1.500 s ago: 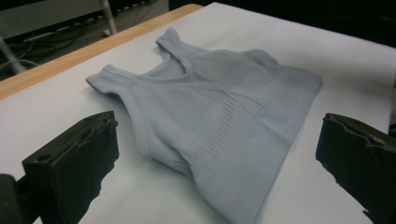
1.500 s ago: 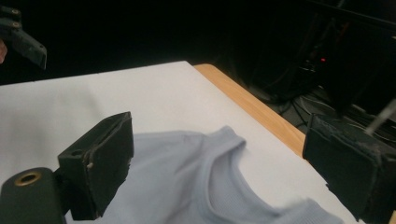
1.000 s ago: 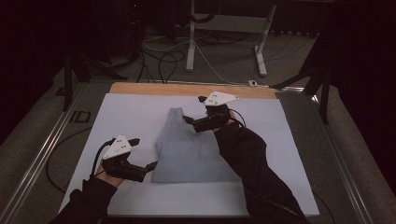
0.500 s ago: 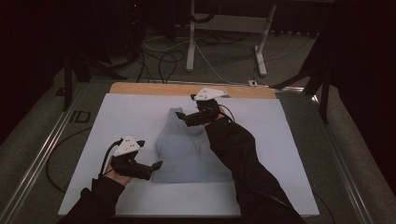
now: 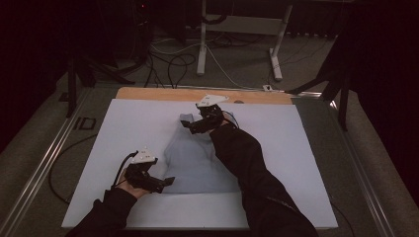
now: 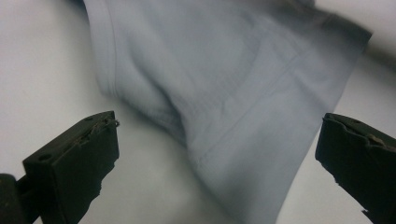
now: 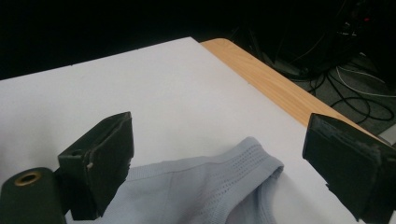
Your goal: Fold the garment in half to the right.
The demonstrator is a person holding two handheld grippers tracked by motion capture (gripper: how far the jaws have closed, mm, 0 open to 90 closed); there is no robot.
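From up high, the pale blue garment [image 5: 197,158] lay flat in the middle of the white surface [image 5: 113,133]. My left tool [image 5: 165,183] sat at its near left corner and my right tool [image 5: 187,126] at the far strap.

Through the left gripper view, that tool was spread wide, with the hem corner [image 6: 280,177] between the jaws. Best bet, I figured: slide in low and catch both layers.

In the right gripper view, that tool was spread too, hovering over the ribbed strap [image 7: 247,163]. Only the wooden edge [image 7: 275,88] and floor cables [image 7: 364,93] were nearby, nothing blocking.
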